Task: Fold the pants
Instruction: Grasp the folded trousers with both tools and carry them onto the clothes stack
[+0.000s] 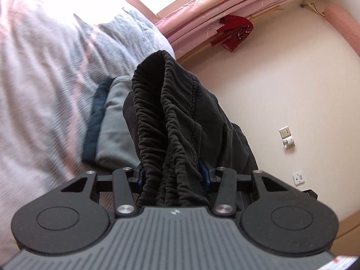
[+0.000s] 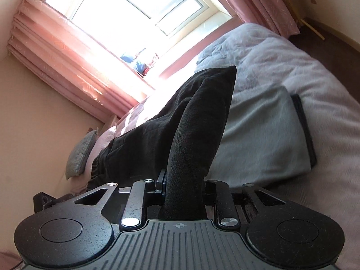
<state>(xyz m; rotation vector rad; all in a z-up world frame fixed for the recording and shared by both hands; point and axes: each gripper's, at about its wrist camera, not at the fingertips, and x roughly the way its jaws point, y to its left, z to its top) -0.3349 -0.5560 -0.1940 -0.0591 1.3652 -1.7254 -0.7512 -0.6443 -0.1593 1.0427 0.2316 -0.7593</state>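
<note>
Left wrist view: the black pants (image 1: 171,117) are seen clamped at their gathered elastic waistband between the fingers of the left gripper (image 1: 174,173), the bunched fabric standing up in front of the camera. A folded grey garment (image 1: 114,123) lies on the pale bedspread (image 1: 40,78) just behind, over a darker blue piece (image 1: 95,117). Pink curtains (image 1: 202,22) and a red cloth (image 1: 234,32) are visible against the cream wall (image 1: 281,78).

Right wrist view: a leg end of the pants (image 2: 191,139) is held pinched between the fingers of the right gripper (image 2: 183,186), the rest trailing away toward a checked pillow (image 2: 81,155). The folded grey garment (image 2: 261,135) rests on the bedspread (image 2: 326,112) beside it, beneath a sunlit window (image 2: 135,6).
</note>
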